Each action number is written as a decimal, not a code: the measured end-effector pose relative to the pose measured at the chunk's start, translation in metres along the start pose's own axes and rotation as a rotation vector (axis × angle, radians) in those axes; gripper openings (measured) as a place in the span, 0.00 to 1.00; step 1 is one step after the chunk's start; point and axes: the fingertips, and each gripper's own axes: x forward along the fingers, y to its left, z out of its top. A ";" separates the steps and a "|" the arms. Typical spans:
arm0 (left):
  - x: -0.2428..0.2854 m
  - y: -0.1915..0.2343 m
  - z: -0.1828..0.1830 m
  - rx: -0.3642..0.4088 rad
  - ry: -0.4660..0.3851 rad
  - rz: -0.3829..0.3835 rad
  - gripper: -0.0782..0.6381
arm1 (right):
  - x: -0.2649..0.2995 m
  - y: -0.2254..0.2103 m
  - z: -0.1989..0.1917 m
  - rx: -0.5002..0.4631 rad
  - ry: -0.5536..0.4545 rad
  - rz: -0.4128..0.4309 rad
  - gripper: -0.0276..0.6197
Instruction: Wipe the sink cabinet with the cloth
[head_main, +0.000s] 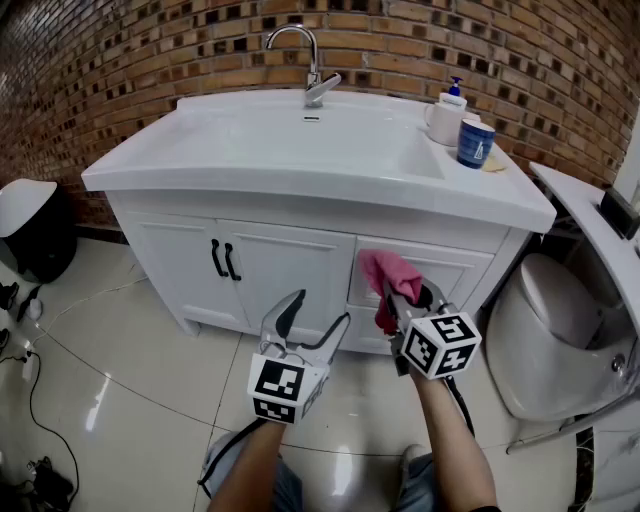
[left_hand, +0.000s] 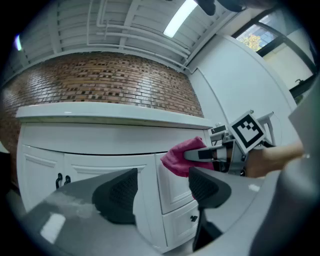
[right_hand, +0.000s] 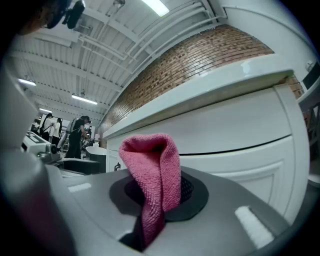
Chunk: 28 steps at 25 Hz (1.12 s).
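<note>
Head view: white cabinet (head_main: 280, 265) stands far, under the desk (head_main: 300, 180) with basin and tap (head_main: 300, 55). The right gripper (head_main: 405, 295) is up at the top right drawer, jaws clamped on the pink cloth (head_main: 388, 275). The cloth bunches above the jaws, long axis roughly vertical, and sits at or just off the drawer front; contact is not clear. The left gripper (head_main: 318, 312) is lower and nearer, left of the right one, jaws apart and empty. The right hand is the closer one to the cabinet. There is open room to the left across the doors, but the black handles (head_main: 225, 260) stick out there. The toilet (head_main: 545, 330) crowds the right end, and a bin (head_main: 30, 225) sits well off at far left. Left gripper view: jaws wide apart with nothing between; beyond them the cloth (left_hand: 180, 155) is pressed toward the drawer corner. Right gripper view: jaws are shut tight on the cloth (right_hand: 155, 175), its fold pokes forward, and the drawer front (right_hand: 225, 145) lies straight ahead, very near. Likely next is a sideways wipe leftward along the panel, so watch the desk overhang above.
</note>
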 end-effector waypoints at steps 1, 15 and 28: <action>-0.001 0.005 0.003 -0.030 -0.016 0.012 0.57 | 0.011 0.002 0.004 -0.028 -0.003 -0.004 0.12; 0.001 0.036 -0.004 -0.038 -0.020 0.145 0.57 | 0.065 -0.008 -0.003 -0.065 0.029 0.021 0.12; 0.019 -0.001 0.003 0.015 -0.014 0.071 0.58 | 0.004 -0.091 0.004 -0.033 0.021 -0.137 0.12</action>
